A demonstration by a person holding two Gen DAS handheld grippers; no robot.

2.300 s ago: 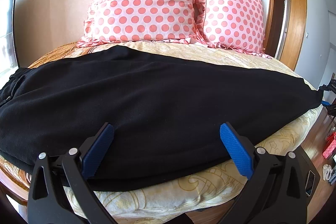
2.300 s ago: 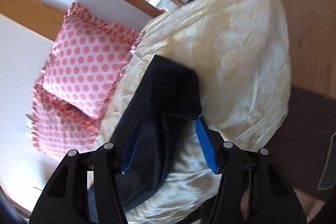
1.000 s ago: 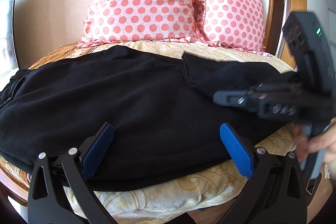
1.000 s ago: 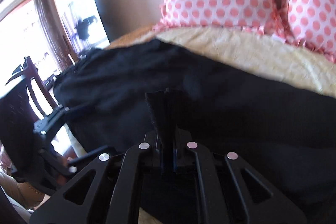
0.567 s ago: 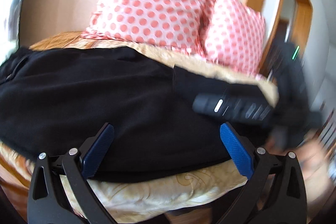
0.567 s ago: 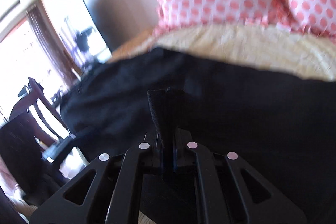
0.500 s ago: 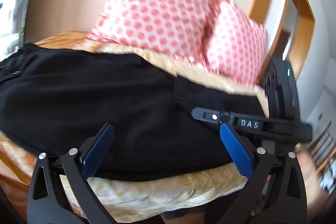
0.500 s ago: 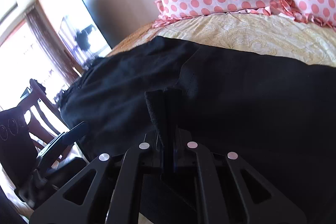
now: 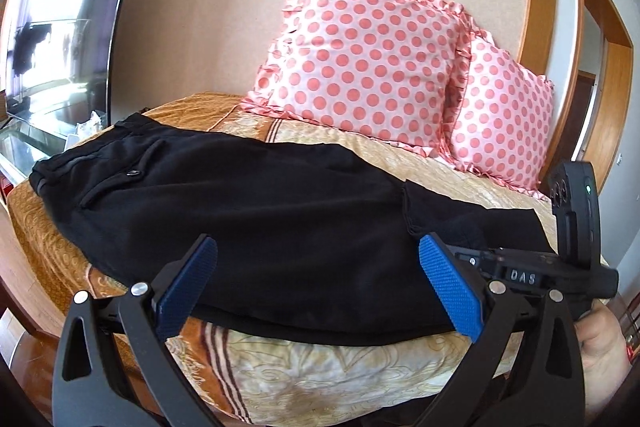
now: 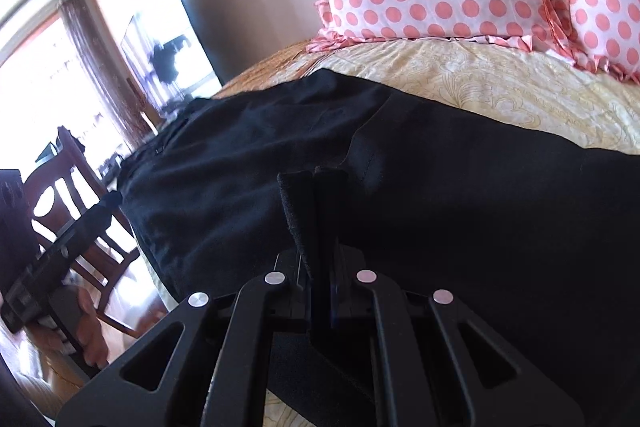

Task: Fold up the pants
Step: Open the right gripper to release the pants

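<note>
- The bed, under a cream and gold patterned cover, fills both views and bears everything else.
- The black pants lie lengthwise across the near part of the bed, waistband at the far left with a buttoned back pocket facing up, legs running off to the right.
- Two pink polka-dot pillows stand against the wall at the far side, well apart from the pants.
- A dark screen leans on the wall at the far left; a wooden chair shows at the left of the right wrist view.
- The right gripper has its jaws pressed together on a bunched edge of the pants, the leg cuff by the look of it, held over the middle of the garment; in the left wrist view its body comes in from the right above the leg.
- The left gripper has its blue pads spread wide with nothing between them, hanging at the near edge of the bed over the pants.
- Progress, as a judgement: the pants appear already doubled leg on leg, and the leg end is partway over toward the waist, a short flap ending near the middle.
- Left to do: carry the cuff to the waistband, lay it flat, smooth it, and perhaps fold once more.
</note>
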